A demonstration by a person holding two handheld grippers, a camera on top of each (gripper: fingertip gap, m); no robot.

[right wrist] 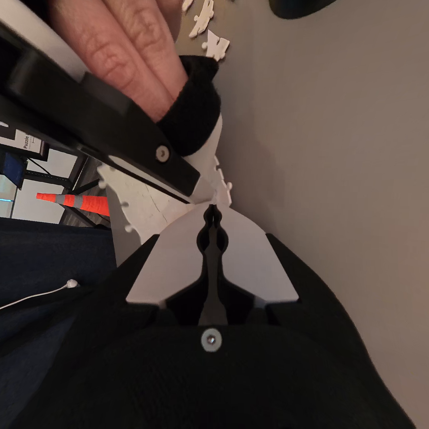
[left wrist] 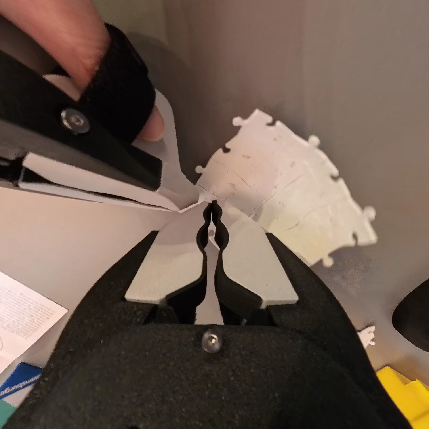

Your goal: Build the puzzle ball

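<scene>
A white curved section of joined puzzle pieces is held above the grey table. My left gripper is shut on its near corner. My right gripper comes in from the upper left, shut, with its tips at that same corner. In the right wrist view my right gripper is shut on the white puzzle edge, and the left gripper crosses from the upper left. The rest of the section shows behind it. I cannot tell whether the pinched bit is a separate piece.
Loose white pieces lie on the table. A printed leaflet and a blue box are at the lower left, a yellow object at the lower right. An orange cone stands beyond the table edge. Left and right tips are no more than a few centimetres apart.
</scene>
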